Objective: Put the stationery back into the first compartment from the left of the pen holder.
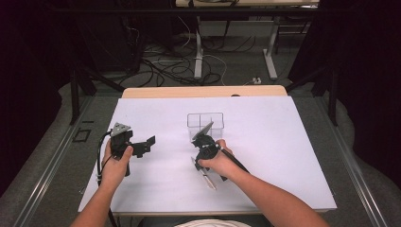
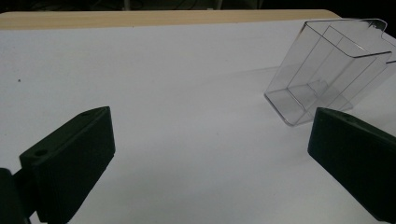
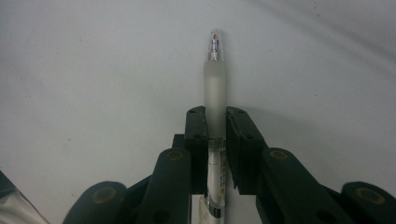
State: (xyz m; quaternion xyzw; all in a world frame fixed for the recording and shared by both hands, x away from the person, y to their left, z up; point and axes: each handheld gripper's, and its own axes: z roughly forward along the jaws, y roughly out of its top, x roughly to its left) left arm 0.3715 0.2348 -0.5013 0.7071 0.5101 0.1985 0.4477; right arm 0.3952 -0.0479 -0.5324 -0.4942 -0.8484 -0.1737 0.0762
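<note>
A translucent pen (image 3: 215, 88) with a frosted grip lies on the white table sheet, its tip pointing away between the jaws. My right gripper (image 3: 215, 114) is shut on its barrel. In the high view that gripper (image 1: 201, 161) sits mid-table under the person's right hand, with the pen (image 1: 208, 178) sticking out toward the front edge. My left gripper (image 1: 145, 146) is held at the left, jaws wide apart and empty. In the left gripper view it (image 2: 210, 144) faces a clear divided container (image 2: 327, 70), which is apart from it.
The clear container (image 1: 205, 124) stands upright just behind the right gripper. The white sheet (image 1: 283, 156) covers a wooden table whose far edge (image 1: 203, 91) shows. Cables and table legs lie on the floor beyond. A scrap of clear plastic (image 3: 11, 205) shows beside the right jaws.
</note>
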